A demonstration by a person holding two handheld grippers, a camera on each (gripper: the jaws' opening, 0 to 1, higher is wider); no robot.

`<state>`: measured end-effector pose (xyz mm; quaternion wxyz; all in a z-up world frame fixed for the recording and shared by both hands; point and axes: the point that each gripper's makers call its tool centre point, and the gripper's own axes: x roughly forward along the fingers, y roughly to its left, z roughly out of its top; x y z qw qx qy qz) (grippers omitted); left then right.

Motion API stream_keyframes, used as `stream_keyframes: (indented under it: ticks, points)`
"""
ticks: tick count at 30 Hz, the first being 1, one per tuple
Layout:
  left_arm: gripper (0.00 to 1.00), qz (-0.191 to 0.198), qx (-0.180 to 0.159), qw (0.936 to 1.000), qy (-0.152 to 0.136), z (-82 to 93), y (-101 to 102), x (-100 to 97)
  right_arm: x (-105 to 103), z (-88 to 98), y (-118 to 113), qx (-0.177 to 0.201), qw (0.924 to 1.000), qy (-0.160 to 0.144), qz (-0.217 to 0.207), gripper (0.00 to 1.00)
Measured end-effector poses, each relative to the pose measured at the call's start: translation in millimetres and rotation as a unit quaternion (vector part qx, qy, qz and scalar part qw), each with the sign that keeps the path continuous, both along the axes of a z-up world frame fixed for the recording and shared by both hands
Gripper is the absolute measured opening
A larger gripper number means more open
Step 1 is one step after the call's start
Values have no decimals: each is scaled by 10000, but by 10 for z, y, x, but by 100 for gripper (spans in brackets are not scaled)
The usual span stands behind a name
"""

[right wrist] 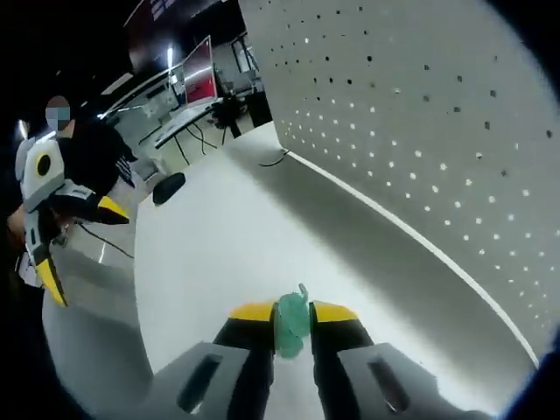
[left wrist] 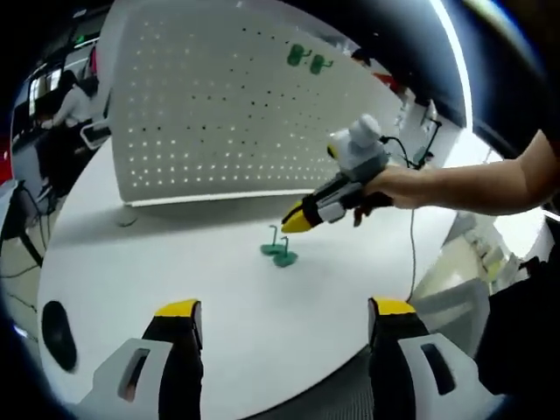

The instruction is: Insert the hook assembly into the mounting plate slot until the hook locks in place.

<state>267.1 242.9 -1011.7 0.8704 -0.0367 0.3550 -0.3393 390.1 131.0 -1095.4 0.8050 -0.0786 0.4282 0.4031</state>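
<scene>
Two claws: both yellow-tipped with grey bodies, working over one white desk.
Desk (left wrist: 175, 254): white, smooth and matte, with a rounded near edge; it carries everything below.
Mounting plate (left wrist: 227, 105): large white perforated panel standing upright along the desk's far edge, covered in a regular grid of small round holes; in the right gripper view (right wrist: 420, 114) it rises to the right of the claw.
Writing: no brand, label or lettering can be read on any object.
Left claw (left wrist: 284, 315): jaws spread wide apart, holding nothing, hovering at the desk's near edge; in the right gripper view (right wrist: 52, 262) it sits off the desk's left edge, held in a hand.
Right claw (right wrist: 291, 317): jaws drawn close together, clamped on a green hook piece; in the left gripper view (left wrist: 297, 219) it hangs above mid-desk, held in a hand (left wrist: 385, 185).
Gripped hook piece (right wrist: 292, 322): translucent green plastic, knobby, pinched between the yellow tips with a small prong poking out ahead of them.
Hook assembly on desk (left wrist: 280, 249): green plastic base with thin upright wire prongs, resting mid-desk, just below the right claw's tip and apart from it, well ahead of the left claw.
Mounted hooks (left wrist: 308, 59): two small green pieces seated in the plate's upper right holes.
Dark oval object (left wrist: 58, 332): black, flat, near the desk's left edge.
</scene>
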Motion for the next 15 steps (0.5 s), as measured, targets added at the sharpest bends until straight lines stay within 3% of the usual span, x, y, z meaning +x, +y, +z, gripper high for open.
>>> stream_keyframes:
  ticks: [5, 7, 9, 12, 15]
  points:
    - [78, 32, 19, 10000, 52, -51, 34, -6, 80, -134, 47, -34, 9996, 230, 159, 12]
    - [79, 49, 19, 10000, 83, -91, 37, -8, 67, -222, 50, -57, 9986, 499, 163, 11]
    - [78, 2, 35, 9999, 167, -130, 24, -32, 112, -238, 73, 2, 9988, 445, 195, 9]
    - [78, -30, 31, 9998, 174, -124, 14, -37, 76, -254, 109, 59, 9978, 620, 225, 1]
    - [78, -31, 37, 9998, 195, -133, 17, -21, 66, -242, 116, 69, 9977, 641, 208, 0]
